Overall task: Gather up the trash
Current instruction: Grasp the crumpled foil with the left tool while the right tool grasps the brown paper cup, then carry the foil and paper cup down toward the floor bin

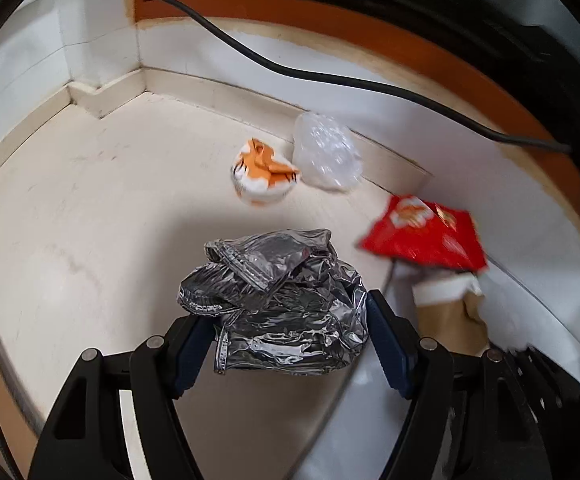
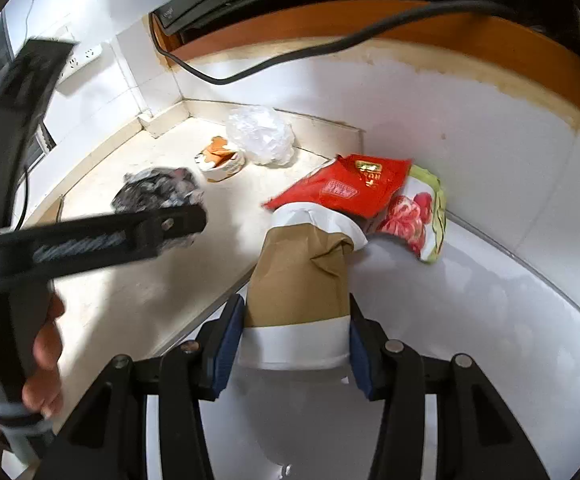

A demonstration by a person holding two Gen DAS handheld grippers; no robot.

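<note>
- Left wrist view: the left gripper [image 1: 290, 340] has its blue-padded fingers [image 1: 192, 354] on either side of a crumpled silver foil wrapper [image 1: 278, 300], both pads against the foil, clamped on it above the cream countertop [image 1: 90, 208].
- Beyond it, near the back corner, a squashed orange-and-white paper cup [image 1: 264, 174] lies just beside a ball of clear plastic film [image 1: 327, 152], which rests against the low ledge at the wall.
- To the right, a red snack packet [image 1: 423, 234] is blurred; just below it shows a brown-and-white paper cup [image 1: 449, 312]. A black cable [image 1: 329, 80] runs along the white wall.
- Right wrist view: the right gripper [image 2: 295, 340] is clamped on the brown-and-white paper cup [image 2: 301, 276], fingers [image 2: 228, 344] pressing its white band from both sides, the cup dented near its top.
- The red snack packet [image 2: 349, 188] lies just beyond the cup's far end, overlapping a green-edged wrapper printed with red fruit [image 2: 417, 216].
- At left, a hand [image 2: 46, 344] grips the handle of the left gripper [image 2: 178, 224], the silver foil wrapper [image 2: 158, 190] at its tip; the picture does not show how its fingers stand here.
- The orange-and-white paper cup [image 2: 222, 162] and the plastic film [image 2: 262, 136] sit at the back.
</note>
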